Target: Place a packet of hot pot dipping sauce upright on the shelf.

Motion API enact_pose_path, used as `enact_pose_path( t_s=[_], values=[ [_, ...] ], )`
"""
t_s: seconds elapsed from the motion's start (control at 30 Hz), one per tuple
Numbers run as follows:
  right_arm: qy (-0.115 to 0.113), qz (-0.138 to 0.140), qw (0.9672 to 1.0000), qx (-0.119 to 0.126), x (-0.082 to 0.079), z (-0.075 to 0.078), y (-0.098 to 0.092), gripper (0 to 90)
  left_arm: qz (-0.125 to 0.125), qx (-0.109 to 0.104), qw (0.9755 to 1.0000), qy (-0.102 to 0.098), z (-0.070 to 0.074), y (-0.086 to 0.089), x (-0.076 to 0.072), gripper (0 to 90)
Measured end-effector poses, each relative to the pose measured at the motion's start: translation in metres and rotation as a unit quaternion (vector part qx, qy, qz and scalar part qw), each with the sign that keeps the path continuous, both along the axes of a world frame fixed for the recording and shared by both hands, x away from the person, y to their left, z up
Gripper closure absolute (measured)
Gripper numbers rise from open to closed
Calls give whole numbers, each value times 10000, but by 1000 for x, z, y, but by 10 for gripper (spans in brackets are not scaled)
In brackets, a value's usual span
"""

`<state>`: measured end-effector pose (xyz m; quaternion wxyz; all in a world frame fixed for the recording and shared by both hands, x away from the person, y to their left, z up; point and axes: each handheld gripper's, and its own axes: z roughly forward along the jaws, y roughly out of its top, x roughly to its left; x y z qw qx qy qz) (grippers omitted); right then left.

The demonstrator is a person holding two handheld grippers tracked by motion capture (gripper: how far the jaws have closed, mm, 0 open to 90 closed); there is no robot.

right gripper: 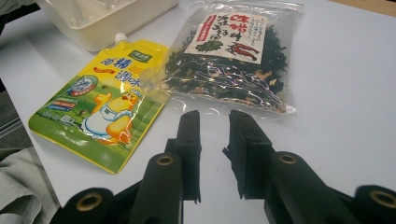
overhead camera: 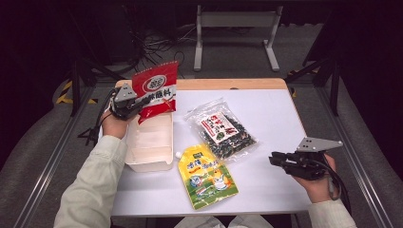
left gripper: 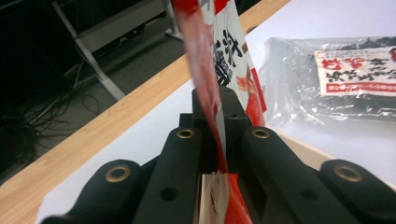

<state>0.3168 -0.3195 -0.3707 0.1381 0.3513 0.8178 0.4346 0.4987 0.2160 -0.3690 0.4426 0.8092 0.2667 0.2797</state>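
My left gripper point(overhead camera: 130, 107) is shut on the lower edge of a red and white snack packet point(overhead camera: 155, 89), which it holds upright above the far end of a white plastic box point(overhead camera: 148, 164). In the left gripper view the packet point(left gripper: 208, 70) rises edge-on from between the closed jaws point(left gripper: 217, 100). At the right front of the table my right gripper point(overhead camera: 275, 159) hovers, pointing left, open and empty. Its jaws point(right gripper: 212, 116) stand slightly apart, aimed at a clear bag of dark dried greens point(right gripper: 233, 60) and a yellow-green spout pouch point(right gripper: 100, 105).
The clear bag point(overhead camera: 223, 129) lies mid-table and the spout pouch point(overhead camera: 207, 176) near the front edge beside the white box point(right gripper: 100, 25). The white tabletop point(overhead camera: 271, 111) has a wooden far edge. Metal rails run along both sides, and a frame stands behind the table.
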Motion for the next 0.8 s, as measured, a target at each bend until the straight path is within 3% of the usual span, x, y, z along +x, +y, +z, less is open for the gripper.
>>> enact_pose_path(
  t_s=[0.23,0.47,0.6,0.73,0.8],
  values=[
    [-7,25,10000,11,-1,0,0,732,-6,141,9998,-138,5,2,-3,884],
    [28,27,10000,12,0,-2,0,727,3,377,9993,-24,10,13,-9,886],
    [4,43,10000,13,0,-1,2,726,-46,557,9984,-103,8,5,-6,885],
    [-14,62,10000,19,0,0,2,723,-142,867,9959,-218,1,-9,-2,885],
    [-7,54,10000,16,0,-1,1,723,-115,839,9962,-198,0,-11,-1,885]
  ],
)
